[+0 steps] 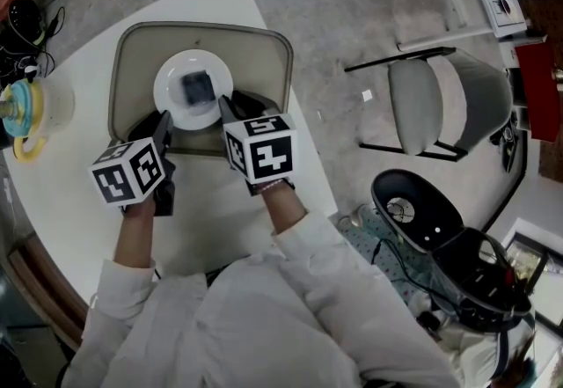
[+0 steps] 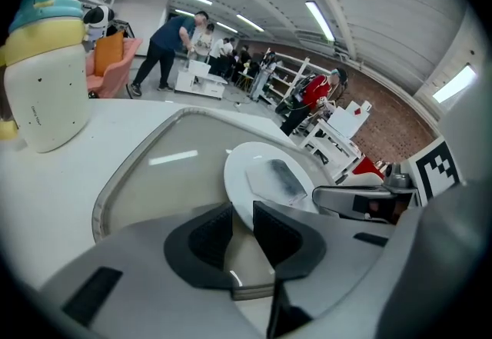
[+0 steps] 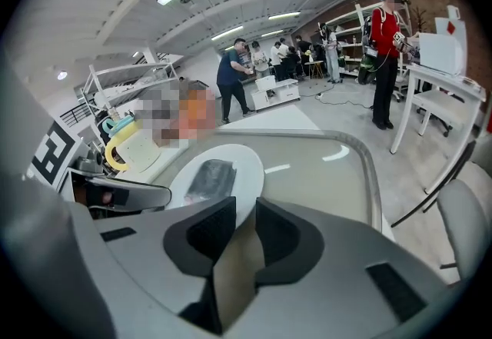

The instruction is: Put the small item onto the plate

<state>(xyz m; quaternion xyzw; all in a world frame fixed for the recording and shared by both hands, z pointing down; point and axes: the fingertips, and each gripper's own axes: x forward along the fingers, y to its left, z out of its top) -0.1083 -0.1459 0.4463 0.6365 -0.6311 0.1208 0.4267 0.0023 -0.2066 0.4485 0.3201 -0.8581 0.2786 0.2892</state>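
A white plate [image 1: 171, 83] sits in a beige tray [image 1: 264, 61] on the round white table. A small dark flat item [image 1: 194, 87] lies on the plate's middle, also seen as the item [image 2: 283, 178] and the item [image 3: 209, 177]. My left gripper [image 1: 154, 125] is at the plate's near left rim, its jaws [image 2: 242, 230] apart, with the plate [image 2: 246, 168] edge reaching into the gap and the tray showing between the pads. My right gripper [image 1: 239, 105] is at the near right rim, its jaws [image 3: 246, 230] likewise apart around the plate [image 3: 238, 164] edge.
A white jug-like object with yellow and teal rings [image 1: 22, 109] stands at the table's left edge. On the floor to the right are a grey chair [image 1: 440, 105] and a black round device [image 1: 418, 210]. People stand far off in the room.
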